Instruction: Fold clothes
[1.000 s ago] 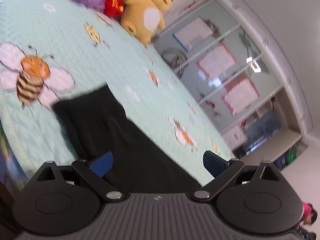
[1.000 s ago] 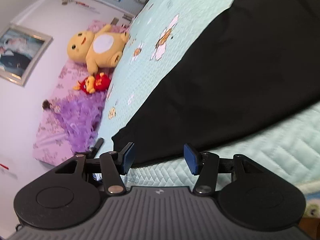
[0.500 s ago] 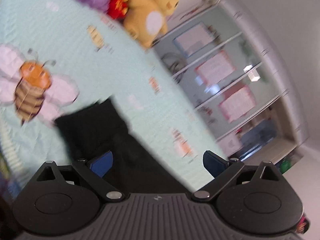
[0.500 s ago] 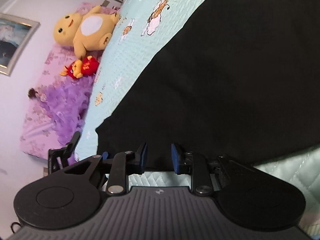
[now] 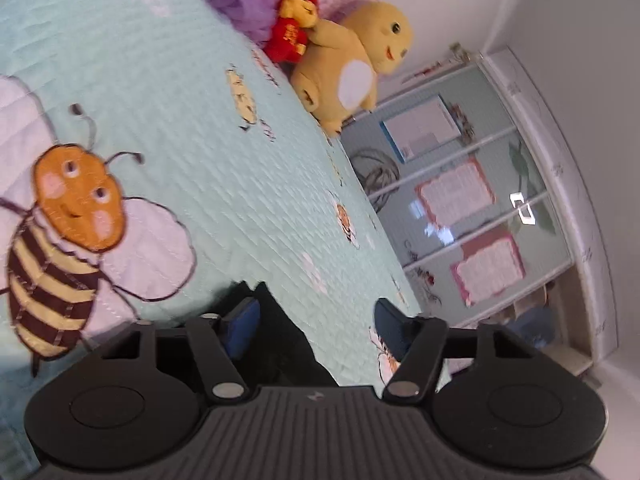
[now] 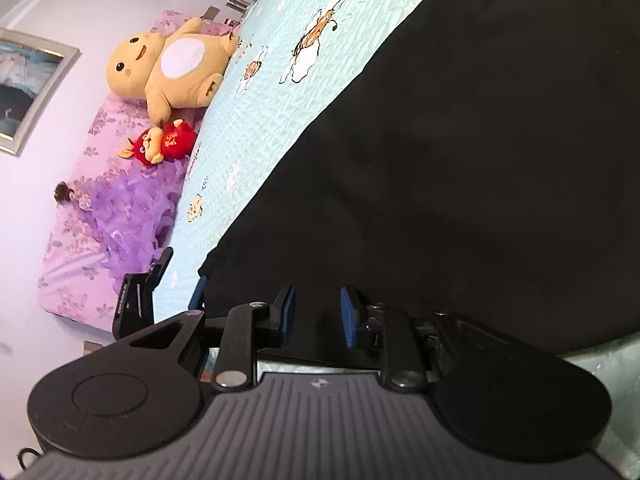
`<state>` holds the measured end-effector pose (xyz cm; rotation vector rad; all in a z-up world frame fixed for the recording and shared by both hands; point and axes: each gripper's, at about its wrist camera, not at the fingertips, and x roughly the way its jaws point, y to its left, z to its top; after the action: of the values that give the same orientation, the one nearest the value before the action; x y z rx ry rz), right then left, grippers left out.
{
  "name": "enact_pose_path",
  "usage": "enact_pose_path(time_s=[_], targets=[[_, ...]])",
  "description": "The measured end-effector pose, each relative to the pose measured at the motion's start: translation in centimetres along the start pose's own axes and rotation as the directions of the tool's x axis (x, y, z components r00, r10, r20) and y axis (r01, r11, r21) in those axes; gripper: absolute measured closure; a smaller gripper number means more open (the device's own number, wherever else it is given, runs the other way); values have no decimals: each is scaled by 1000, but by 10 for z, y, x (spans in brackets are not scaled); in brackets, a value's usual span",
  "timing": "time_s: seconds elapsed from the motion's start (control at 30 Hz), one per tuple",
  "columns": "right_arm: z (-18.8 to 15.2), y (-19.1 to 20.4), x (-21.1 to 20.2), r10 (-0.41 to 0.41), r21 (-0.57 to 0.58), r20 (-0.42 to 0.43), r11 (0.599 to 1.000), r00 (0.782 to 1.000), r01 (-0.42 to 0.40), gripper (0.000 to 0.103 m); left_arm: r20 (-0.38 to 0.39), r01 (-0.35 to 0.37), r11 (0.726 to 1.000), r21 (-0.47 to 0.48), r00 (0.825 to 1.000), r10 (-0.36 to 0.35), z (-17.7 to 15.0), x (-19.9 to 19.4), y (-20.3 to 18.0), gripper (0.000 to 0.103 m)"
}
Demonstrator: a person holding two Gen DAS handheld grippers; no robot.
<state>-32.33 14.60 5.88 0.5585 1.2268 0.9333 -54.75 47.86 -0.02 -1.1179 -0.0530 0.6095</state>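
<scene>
The left hand-held gripper has advanced over the black garment: a second ago a broad stretch of cloth lay ahead of it, now only a corner shows between its closing jaws. The bee print looms larger. The right hand-held gripper has come down onto the garment's near edge, its jaws narrowed, cloth between the blue pads.

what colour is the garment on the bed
Plain black garment, with no print visible, lying on the pale green quilted bee-print bedspread. It shows best in the right wrist view.
</scene>
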Motion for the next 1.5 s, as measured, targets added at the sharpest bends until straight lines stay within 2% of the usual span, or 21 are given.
enact_pose_path(time_s=[0.13,0.27,0.37,0.53,0.73,0.83,0.97,1.0,1.03,1.13,1.27,1.43,1.5], targets=[[4,19,1,0,-90,19,996,1000,1,76,-10,-7,1000,5,1000,7,1,-2,1,47],[15,47,13,48,-195,2,980,999,-46,76,-18,-17,999,-27,1000,16,6,1,10,62],[23,61,35,67,-225,-38,972,997,-74,76,-24,-18,998,-56,1000,17,9,4,17,73],[33,86,88,124,-206,-111,968,986,-145,76,-25,-15,998,-64,1000,14,11,4,18,73],[32,124,153,176,-209,-156,956,972,-207,77,-23,-4,997,-74,1000,3,12,4,19,73],[31,139,181,173,-217,-163,954,971,-206,80,-23,5,996,-87,1000,-7,12,3,21,73],[27,146,218,100,-245,-187,958,977,-145,84,-18,17,993,-121,1000,-19,13,2,25,73],[26,143,224,67,-244,-187,963,980,-112,96,-17,19,992,-128,1000,-22,13,2,26,73],[26,139,226,58,-234,-177,967,983,-99,101,-17,21,991,-130,1000,-23,13,1,26,73],[28,134,226,54,-207,-182,974,982,-92,101,-15,16,992,-127,1000,-18,12,1,25,73],[23,154,219,-14,-310,-166,950,986,-39,99,-9,23,989,-145,1000,-24,13,-1,28,73],[15,167,202,55,-345,-132,933,990,-98,97,-4,26,988,-155,1000,-27,12,-3,31,73],[7,166,216,9,-360,-179,930,984,-74,98,-3,28,986,-164,1000,-29,12,-3,32,71]])
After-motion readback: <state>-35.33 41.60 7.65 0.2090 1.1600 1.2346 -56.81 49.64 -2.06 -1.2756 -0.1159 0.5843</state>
